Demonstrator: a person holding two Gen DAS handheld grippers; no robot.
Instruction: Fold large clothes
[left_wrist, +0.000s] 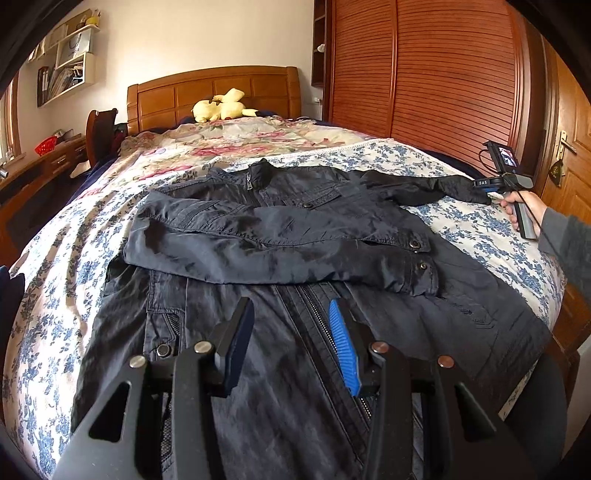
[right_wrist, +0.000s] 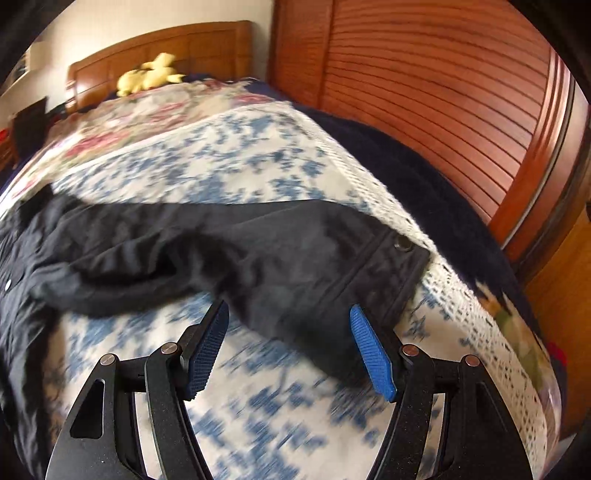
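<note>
**Q:** Fingers first, left wrist view: how do yours stand?

**A:** Your left gripper (left_wrist: 291, 325) hovers over the lower front of the dark jacket (left_wrist: 295, 229) with its jaws parted and nothing clamped between them; the blue pad (left_wrist: 343, 350) sits just above the zipper (left_wrist: 314, 306).

**Q:** How does the garment lie?

**A:** The jacket is spread face up on the bed (left_wrist: 74, 258), collar (left_wrist: 258, 173) toward the wooden headboard (left_wrist: 214, 88), hem toward you, so its long axis runs along the bed. One sleeve (left_wrist: 258, 254) is folded across the chest, cuff to the right of the picture. The other sleeve (left_wrist: 424, 188) stretches out sideways to the bed's right edge, where your right gripper (left_wrist: 487, 184) meets its cuff, your hand (left_wrist: 517, 206) on the handle.

**Q:** Surroundings?

**A:** A yellow plush toy (left_wrist: 221, 105) lies at the headboard, a slatted wardrobe (left_wrist: 443, 74) flanks the right, and shelves (left_wrist: 66, 66) hang at left. Nothing lies on the jacket.

**Q:** Right wrist view?

**A:** Blurred. Your right gripper (right_wrist: 288, 332) has its jaws wide apart, gripping nothing. The outstretched sleeve (right_wrist: 221, 251) runs left to right, and its snap-buttoned cuff (right_wrist: 399, 269) lies just beyond the blue pad (right_wrist: 373, 354). I cannot tell whether either pad touches the fabric. The floral bedspread (right_wrist: 258, 424) shows beneath.
</note>
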